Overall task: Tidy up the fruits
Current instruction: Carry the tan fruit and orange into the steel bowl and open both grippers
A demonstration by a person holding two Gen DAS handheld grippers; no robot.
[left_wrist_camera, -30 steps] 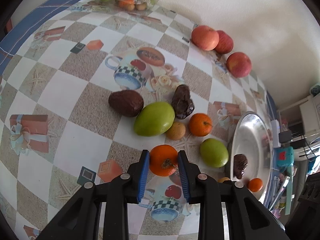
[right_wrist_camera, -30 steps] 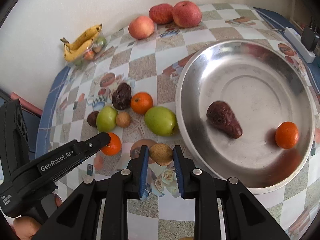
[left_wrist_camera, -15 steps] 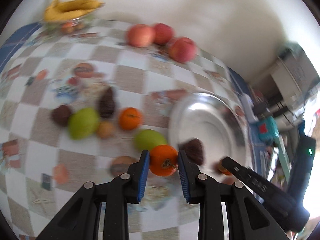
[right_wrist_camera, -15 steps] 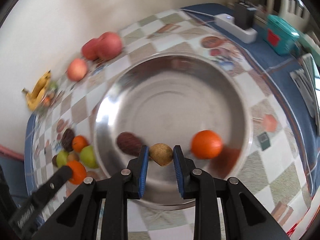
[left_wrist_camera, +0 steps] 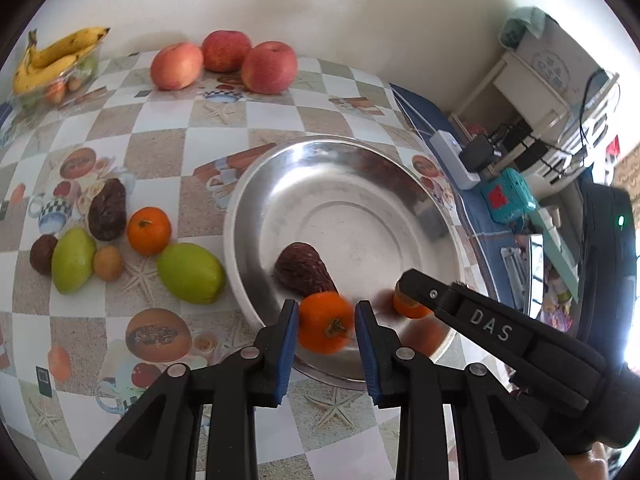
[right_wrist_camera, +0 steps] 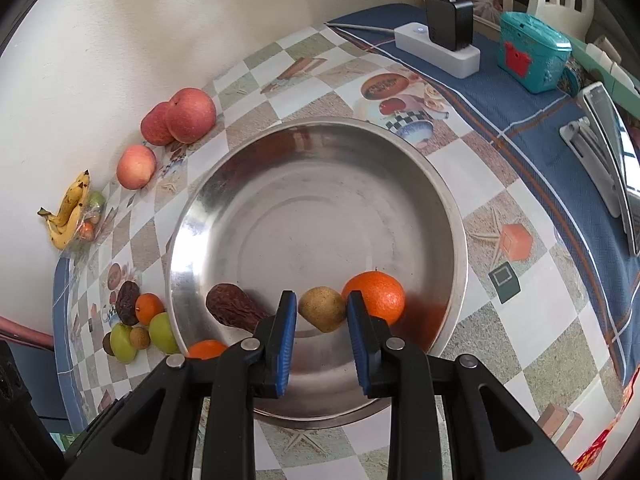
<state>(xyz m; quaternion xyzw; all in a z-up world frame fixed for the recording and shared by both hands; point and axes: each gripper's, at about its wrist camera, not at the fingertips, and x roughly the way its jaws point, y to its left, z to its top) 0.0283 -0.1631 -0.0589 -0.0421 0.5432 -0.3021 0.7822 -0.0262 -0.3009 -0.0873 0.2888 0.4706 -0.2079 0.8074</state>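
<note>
My left gripper (left_wrist_camera: 326,320) is shut on an orange (left_wrist_camera: 325,328) just above the near rim of the silver bowl (left_wrist_camera: 340,184). My right gripper (right_wrist_camera: 322,312) is shut on a small brown fruit (right_wrist_camera: 322,308), held low inside the same bowl (right_wrist_camera: 312,220). A dark wrinkled fruit (right_wrist_camera: 234,306) and another orange (right_wrist_camera: 374,296) lie in the bowl on either side of the right fingers. In the left wrist view the right gripper's black body (left_wrist_camera: 480,324) crosses the bowl's right side and partly hides that orange.
Left of the bowl, a cluster sits on the checked tablecloth: two green fruits (left_wrist_camera: 190,274), an orange (left_wrist_camera: 149,230), a dark fruit (left_wrist_camera: 107,210) and a small brown one (left_wrist_camera: 108,263). Apples (left_wrist_camera: 224,60) and bananas (left_wrist_camera: 56,56) line the wall. A power strip (right_wrist_camera: 436,50) and a teal box (right_wrist_camera: 530,52) lie beyond.
Both grippers have swung right from the fruit cluster on the cloth to the bowl. Each kept its fruit: the left the orange, the right the brown fruit.
</note>
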